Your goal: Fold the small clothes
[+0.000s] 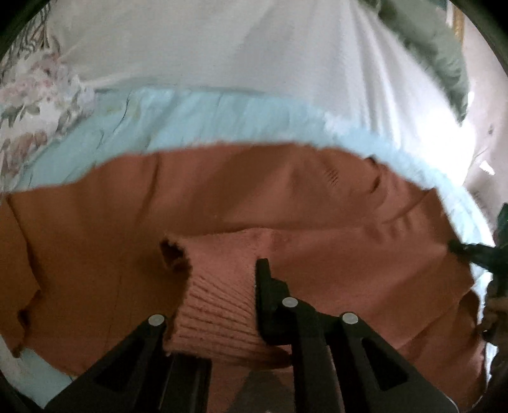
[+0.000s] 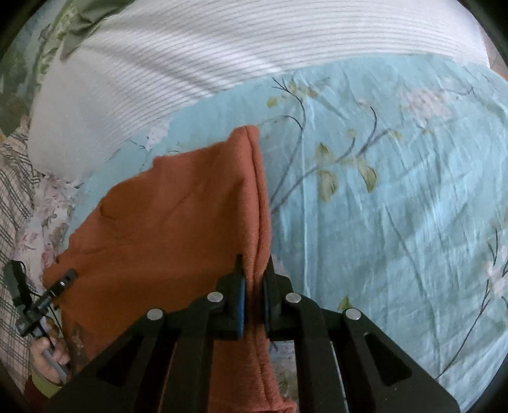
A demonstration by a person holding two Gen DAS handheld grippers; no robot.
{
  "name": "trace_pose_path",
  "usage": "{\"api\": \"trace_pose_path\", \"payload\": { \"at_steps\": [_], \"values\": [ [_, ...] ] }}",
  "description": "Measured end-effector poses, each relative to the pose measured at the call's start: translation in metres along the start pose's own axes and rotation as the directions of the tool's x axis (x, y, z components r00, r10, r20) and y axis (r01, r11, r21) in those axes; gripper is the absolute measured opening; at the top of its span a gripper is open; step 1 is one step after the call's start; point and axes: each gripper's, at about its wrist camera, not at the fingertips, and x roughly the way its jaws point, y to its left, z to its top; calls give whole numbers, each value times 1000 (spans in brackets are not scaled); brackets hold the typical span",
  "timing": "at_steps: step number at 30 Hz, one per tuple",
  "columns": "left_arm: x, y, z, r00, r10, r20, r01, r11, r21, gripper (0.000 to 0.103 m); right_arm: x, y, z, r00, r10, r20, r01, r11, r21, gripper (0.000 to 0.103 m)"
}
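1. Between your right fingers (image 2: 268,286), a thick rolled edge of the rust-orange knit garment (image 2: 177,222) runs straight up the frame. The blue pads press it from both sides, so your right gripper (image 2: 254,270) is clamped on that edge.

2. Left of those fingers, the rest of the garment spreads as a broad, slightly creased panel. Right of them lies only the pale blue floral bedsheet (image 2: 397,206).

3. Beyond the right fingertips, the gripped edge ends at a rounded corner on the sheet. Further out lies a white ribbed cover (image 2: 254,47), with green fabric (image 2: 70,28) at the far upper left.

4. Far left of the right fingers, your left gripper (image 2: 65,279) shows as a small black tip at the garment's other border. Your hand (image 2: 47,359) sits below it beside a plaid cloth (image 2: 16,206).

5. Against your left fingers (image 1: 263,286), a ribbed cuff or hem of the same garment (image 1: 222,197) is bunched and lifted. Only one finger is clearly seen; the knit hides the other. The narrow gap and the raised fabric say the left gripper (image 1: 222,286) is pinched on it.

6. Ahead of the left fingertips, the garment lies flat across the sheet (image 1: 190,111), its far border curving along the blue. White cover (image 1: 222,41) lies past that.

7. Far right of the left fingers, the dark right gripper (image 1: 476,251) meets the garment's edge.
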Motion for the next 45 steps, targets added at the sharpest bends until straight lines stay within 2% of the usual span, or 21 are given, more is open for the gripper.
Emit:
{"api": "trace_pose_path", "payload": {
  "at_steps": [2,3,4,6,7,10,11,12,14,16,20,23,30,32,34,36,37,38,39,42,45],
  "values": [
    [-5,11,-7,1000,4,-3,-4,1000,-20,16,-2,-1,1,997,-80,0,80,997,3,12],
    [-7,14,-8,1000,24,-2,-25,999,-23,19,-9,1,1,992,-121,21,121,993,0,18],
    [-10,13,-10,999,37,-1,-37,999,-18,21,-20,6,-1,989,-138,59,139,990,-7,18],
    [-12,13,-12,999,38,-4,-38,999,-15,21,-33,27,-7,994,-57,97,63,996,-57,18],
    [-12,12,-11,999,44,-6,-44,999,-14,21,-32,36,-10,996,-33,82,40,995,-92,24],
    [-23,10,-12,997,73,5,-73,997,-24,24,-2,45,-23,998,-6,-67,-3,991,-136,45],
    [-29,13,-13,997,81,10,-80,996,-33,32,7,36,-27,994,-67,-90,56,991,-123,43],
    [-35,16,-16,996,94,14,-93,995,-42,37,5,30,-28,996,-61,-72,54,993,-104,38],
    [-56,27,-24,989,146,39,-143,988,-59,57,-16,16,-29,999,-48,-14,48,999,-7,38],
    [-84,42,-32,979,183,91,-175,981,-87,65,-34,14,-32,997,-69,29,68,997,20,42],
    [-118,76,-41,963,242,116,-225,964,-141,80,-61,28,-55,999,41,36,-41,999,5,45],
    [-122,102,-42,955,284,87,-266,949,-171,81,-70,46,-79,995,99,11,-99,995,-13,57],
    [-75,140,-29,949,309,-60,-315,928,-201,81,-58,90,-122,979,186,-87,-191,980,-54,57],
    [-59,143,-27,935,343,-90,-353,920,-167,81,-57,101,-132,975,191,-110,-199,978,-65,57],
    [-52,143,-25,919,384,-87,-393,911,-129,77,-55,109,-137,974,190,-127,-200,977,-77,57],
    [-53,145,-24,910,407,-77,-414,901,-128,59,-56,115,-140,972,193,-134,-206,974,-93,57],
    [-55,148,-23,910,409,-74,-415,899,-142,38,-58,118,-142,972,194,-135,-208,972,-104,57],
    [-58,152,-22,914,399,-72,-405,901,-156,13,-59,122,-142,972,196,-133,-211,971,-116,57],
    [-64,156,-21,925,374,-71,-380,907,-182,7,-61,124,-143,971,198,-130,-214,969,-123,57],
    [-87,156,-20,945,324,-32,-322,917,-234,7,-66,129,-142,968,223,-116,-238,962,-137,57],
    [-110,131,-16,962,272,18,-260,937,-232,6,-70,129,-139,966,237,-104,-250,958,-139,57]
  ]
}}
